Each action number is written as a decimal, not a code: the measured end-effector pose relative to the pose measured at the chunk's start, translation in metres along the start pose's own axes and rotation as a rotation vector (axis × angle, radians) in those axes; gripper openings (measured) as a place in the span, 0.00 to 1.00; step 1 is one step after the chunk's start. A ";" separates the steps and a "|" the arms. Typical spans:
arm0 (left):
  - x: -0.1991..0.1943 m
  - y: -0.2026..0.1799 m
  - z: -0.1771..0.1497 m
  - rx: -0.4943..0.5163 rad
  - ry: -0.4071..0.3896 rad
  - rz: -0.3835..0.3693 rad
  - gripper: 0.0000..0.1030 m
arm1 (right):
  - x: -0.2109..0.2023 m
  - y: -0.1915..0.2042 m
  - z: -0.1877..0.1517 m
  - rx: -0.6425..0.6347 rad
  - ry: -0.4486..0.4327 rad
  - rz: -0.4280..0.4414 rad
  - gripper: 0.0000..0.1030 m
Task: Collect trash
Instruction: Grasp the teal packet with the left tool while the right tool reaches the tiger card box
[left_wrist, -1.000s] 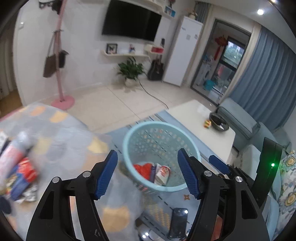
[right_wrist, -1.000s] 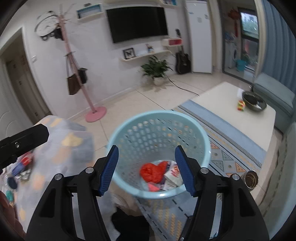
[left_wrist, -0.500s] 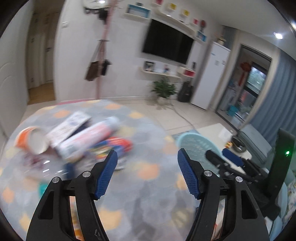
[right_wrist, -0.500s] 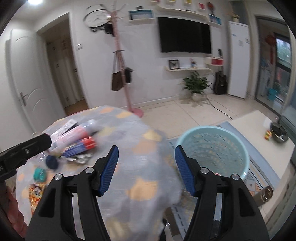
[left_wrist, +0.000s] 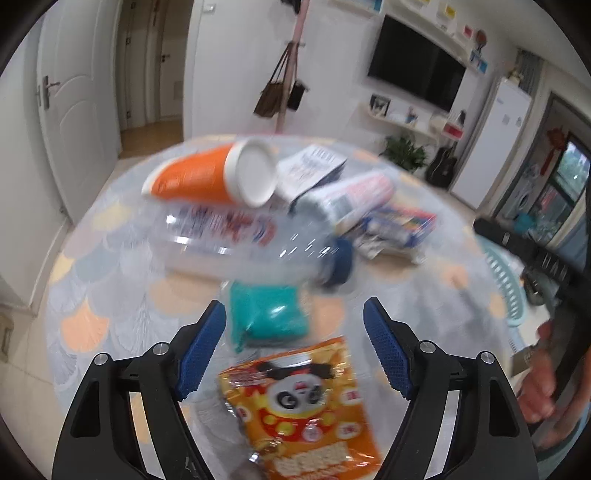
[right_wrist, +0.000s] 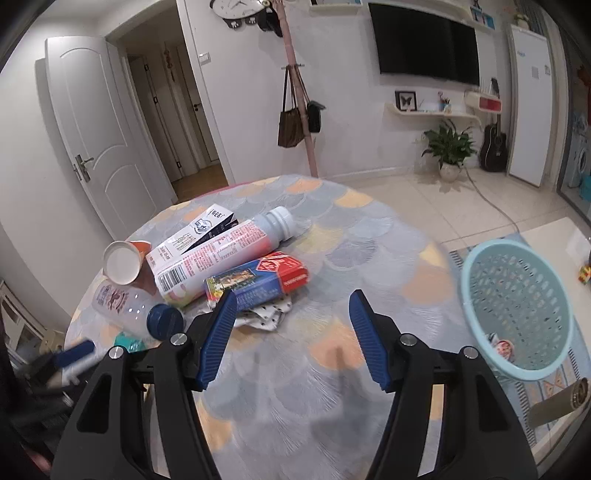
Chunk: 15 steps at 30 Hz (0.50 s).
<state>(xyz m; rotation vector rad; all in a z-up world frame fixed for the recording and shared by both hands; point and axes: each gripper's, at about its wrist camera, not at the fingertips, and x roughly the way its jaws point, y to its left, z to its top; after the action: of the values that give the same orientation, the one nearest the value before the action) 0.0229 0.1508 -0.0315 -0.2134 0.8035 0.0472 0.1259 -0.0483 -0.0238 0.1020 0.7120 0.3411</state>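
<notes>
Trash lies on a round table with a scale-pattern cloth (right_wrist: 332, 229). My left gripper (left_wrist: 293, 328) is open and empty above a teal packet (left_wrist: 267, 317) and an orange panda snack bag (left_wrist: 299, 402). Beyond lie a clear bottle with a blue cap (left_wrist: 240, 240), an orange cup (left_wrist: 207, 177), a white bottle (left_wrist: 351, 199) and a red-blue box (left_wrist: 399, 225). My right gripper (right_wrist: 291, 325) is open and empty over the cloth, just right of the red-blue box (right_wrist: 258, 282) and the white bottle (right_wrist: 221, 254). The light-blue basket (right_wrist: 517, 306) stands on the floor at the right.
A crumpled foil wrapper (right_wrist: 264, 315) lies by the box. A paper carton (right_wrist: 201, 230) rests on the white bottle. A pink coat stand with bags (right_wrist: 295, 110) is behind the table. A low white table (right_wrist: 554, 236) is past the basket.
Both grippers have swung left, away from the basket and back over the table. The left one now hangs low over the teal packet and snack bag. Both stay open.
</notes>
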 end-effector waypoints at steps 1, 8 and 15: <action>0.004 0.001 -0.002 0.002 0.001 0.003 0.73 | 0.009 0.001 0.002 0.008 0.016 0.005 0.58; 0.018 0.007 -0.006 -0.021 0.001 -0.007 0.71 | 0.051 -0.009 0.015 0.127 0.113 0.055 0.58; 0.022 0.014 -0.008 -0.044 0.014 -0.016 0.60 | 0.073 -0.005 0.021 0.159 0.165 0.064 0.58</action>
<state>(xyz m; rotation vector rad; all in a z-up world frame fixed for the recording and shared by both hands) 0.0304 0.1623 -0.0551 -0.2616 0.8155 0.0484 0.1925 -0.0275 -0.0549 0.2502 0.9007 0.3570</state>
